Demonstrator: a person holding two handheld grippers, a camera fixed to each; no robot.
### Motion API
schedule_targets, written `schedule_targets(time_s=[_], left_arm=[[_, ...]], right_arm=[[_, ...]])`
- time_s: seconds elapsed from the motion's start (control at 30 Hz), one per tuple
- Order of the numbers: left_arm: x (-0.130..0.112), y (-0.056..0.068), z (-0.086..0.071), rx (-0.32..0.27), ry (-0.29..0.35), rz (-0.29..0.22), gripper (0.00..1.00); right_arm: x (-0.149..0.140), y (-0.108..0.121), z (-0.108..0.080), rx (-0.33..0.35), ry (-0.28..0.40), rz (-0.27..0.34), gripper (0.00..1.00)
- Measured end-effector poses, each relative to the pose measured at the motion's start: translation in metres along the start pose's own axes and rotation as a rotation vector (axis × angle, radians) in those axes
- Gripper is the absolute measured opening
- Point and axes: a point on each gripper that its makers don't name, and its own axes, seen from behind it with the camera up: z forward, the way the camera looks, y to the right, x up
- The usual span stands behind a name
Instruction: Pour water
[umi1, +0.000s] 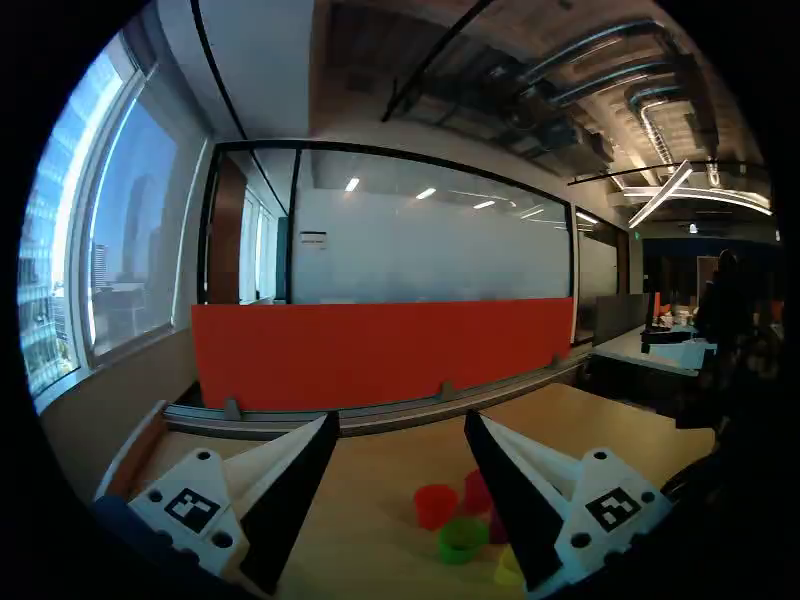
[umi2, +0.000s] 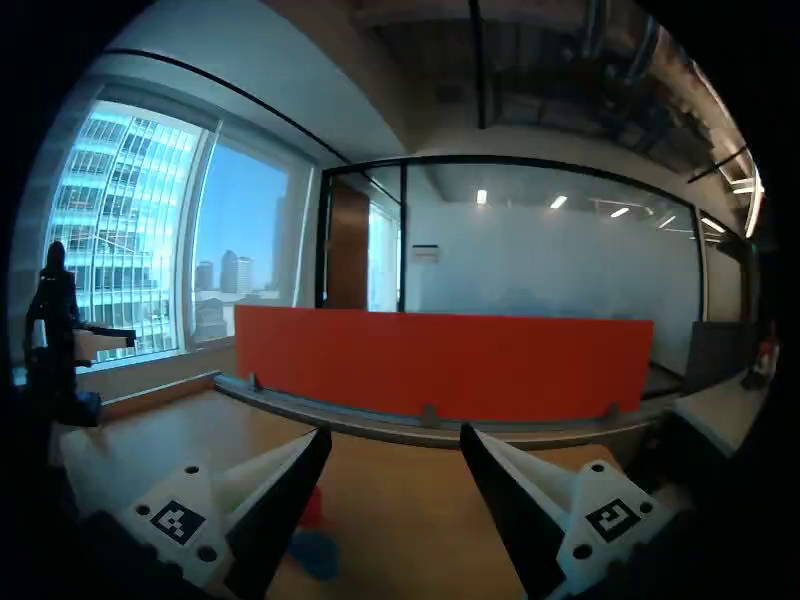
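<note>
On the wooden table (umi1: 390, 480) in the left gripper view stand small plastic cups: a red cup (umi1: 435, 505), a green cup (umi1: 461, 539), a darker red one (umi1: 477, 491) and a yellow one (umi1: 507, 568) partly behind the right finger. My left gripper (umi1: 400, 505) hangs open above the table, nothing between its fingers. In the right gripper view, my right gripper (umi2: 393, 510) is open too, empty, with a red cup (umi2: 312, 508) and a blue cup (umi2: 316, 553) on the table (umi2: 420, 520) beside its left finger.
An orange divider panel (umi1: 380, 350) runs along the table's far edge, with a glass wall behind it. Windows line the left side. A dark stand (umi2: 55, 340) rises at the left of the right gripper view. Desks and a seated person (umi1: 722, 305) are far right.
</note>
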Motion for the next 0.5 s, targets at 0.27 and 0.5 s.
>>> schedule_targets(time_s=[0.27,0.5], left_arm=[[0.006,0.033,0.004,-0.148,0.015,-0.025,0.93],[-0.004,0.040,0.012,-0.193,-0.007,-0.028,0.93]], right_arm=[[0.008,-0.039,0.002,0.178,0.014,-0.003,0.99],[0.008,-0.049,0.004,0.245,0.008,0.025,0.99]])
